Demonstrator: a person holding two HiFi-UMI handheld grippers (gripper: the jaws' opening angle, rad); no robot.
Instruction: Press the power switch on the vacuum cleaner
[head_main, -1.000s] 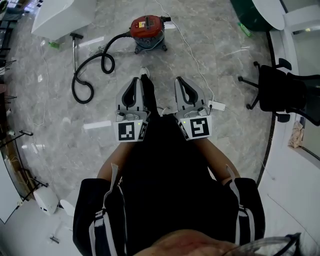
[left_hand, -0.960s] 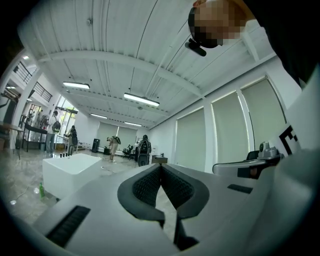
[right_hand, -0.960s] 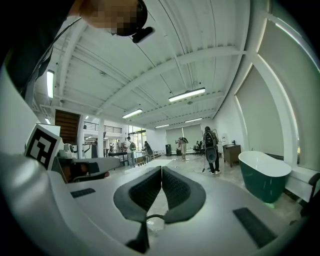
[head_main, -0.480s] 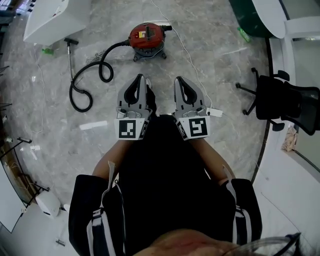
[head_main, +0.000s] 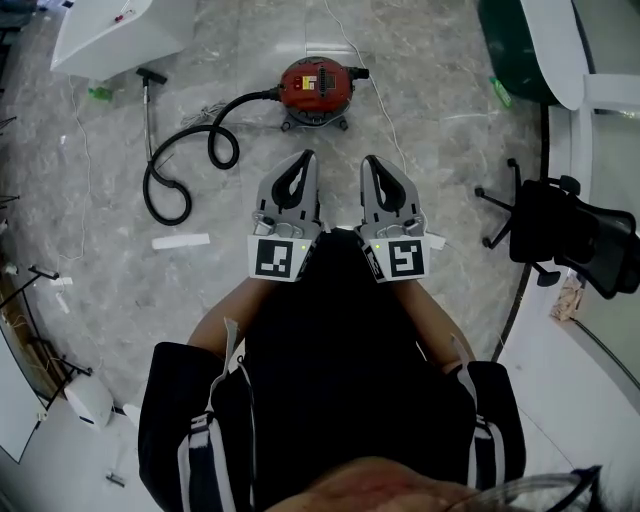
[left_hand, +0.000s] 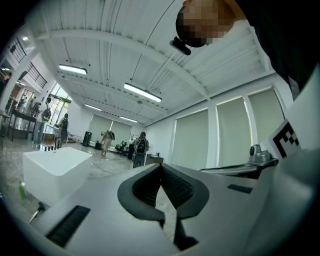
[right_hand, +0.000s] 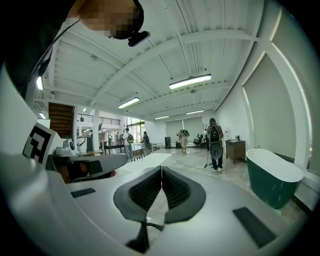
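The red vacuum cleaner (head_main: 316, 88) stands on the marble floor ahead of the person, with a pale label panel on its top. Its black hose (head_main: 185, 150) curls away to the left and ends in a wand. In the head view my left gripper (head_main: 305, 158) and right gripper (head_main: 370, 161) are held side by side at waist height, short of the vacuum and pointing toward it. Both are shut with nothing between the jaws, as the left gripper (left_hand: 161, 165) and right gripper (right_hand: 161, 167) show in their own views. Neither gripper view shows the vacuum.
A white cable (head_main: 375, 90) runs from the vacuum past my right gripper. A white bathtub (head_main: 115, 35) stands far left and a green one (head_main: 510, 40) far right. A black office chair (head_main: 565, 230) stands at the right. A white strip (head_main: 180, 241) lies on the floor at the left.
The head view has shifted: the vacuum now sits lower and further right in the picture, nearer the gripper tips. Both grippers stay shut and side by side.
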